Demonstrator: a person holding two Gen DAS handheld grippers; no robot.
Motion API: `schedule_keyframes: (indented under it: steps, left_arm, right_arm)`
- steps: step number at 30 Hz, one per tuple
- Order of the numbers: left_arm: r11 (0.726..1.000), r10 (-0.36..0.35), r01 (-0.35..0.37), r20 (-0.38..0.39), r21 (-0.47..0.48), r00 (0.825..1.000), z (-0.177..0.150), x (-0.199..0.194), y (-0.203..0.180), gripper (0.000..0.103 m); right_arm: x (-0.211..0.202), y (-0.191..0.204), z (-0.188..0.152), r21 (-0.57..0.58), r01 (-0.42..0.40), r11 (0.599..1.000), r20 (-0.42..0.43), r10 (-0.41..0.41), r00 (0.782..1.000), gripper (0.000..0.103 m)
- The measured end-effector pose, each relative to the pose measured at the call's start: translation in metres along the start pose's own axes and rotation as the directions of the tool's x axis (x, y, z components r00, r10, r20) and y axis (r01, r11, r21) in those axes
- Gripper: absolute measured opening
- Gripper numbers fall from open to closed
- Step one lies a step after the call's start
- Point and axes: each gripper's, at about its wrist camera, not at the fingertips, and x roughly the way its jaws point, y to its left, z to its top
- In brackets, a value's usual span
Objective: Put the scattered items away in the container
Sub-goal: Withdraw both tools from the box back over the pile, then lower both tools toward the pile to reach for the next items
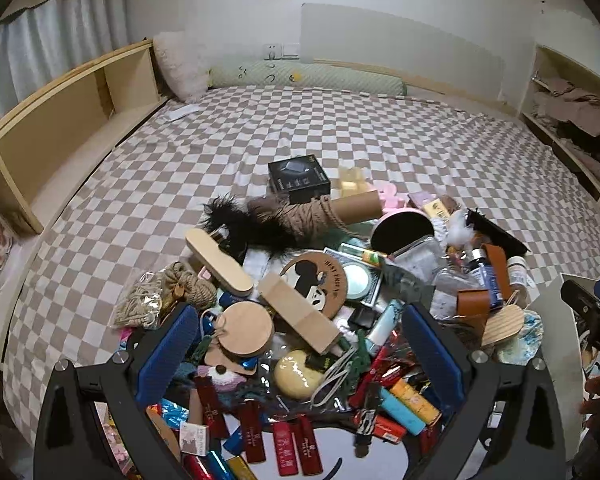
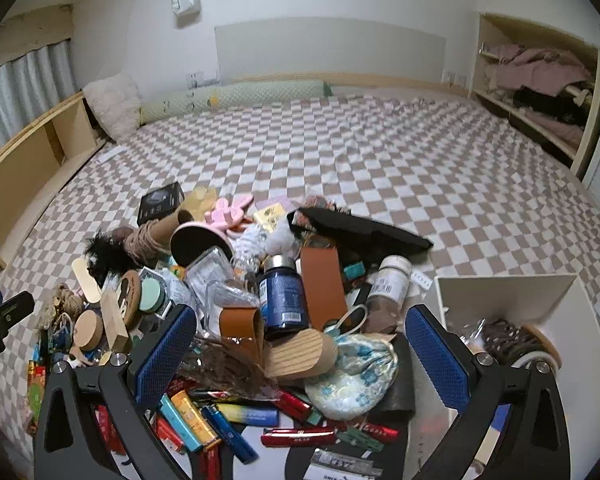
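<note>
Clutter sprawls beneath both gaping, empty tools, left tool and right tool, white container waiting right of them.

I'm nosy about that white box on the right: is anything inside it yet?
Yes. Inside the white box lie a dark spotted roll and a crinkled clear bag. The right gripper covers the box's near corner, so anything there stays hidden.
</note>
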Motion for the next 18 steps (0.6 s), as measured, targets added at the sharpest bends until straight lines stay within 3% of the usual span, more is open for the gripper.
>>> schedule_keyframes:
  steps: [13,18]
  left_arm:
    - [0.998,-0.022,0.030,-0.119,0.063,0.993,-0.005,0.031,-0.017,0.103]
    - [0.994,0.011,0.008,-0.180,0.105,0.984,-0.007,0.054,-0.021,0.103]
  right_arm:
    - [0.039,-0.012,-0.008,0.100,-0.013,0.995,-0.216,0.035,0.976,0.103]
    - [0.051,-0.005,-0.010,0.061,-0.037,0.997,-0.260,0.052,0.964,0.103]
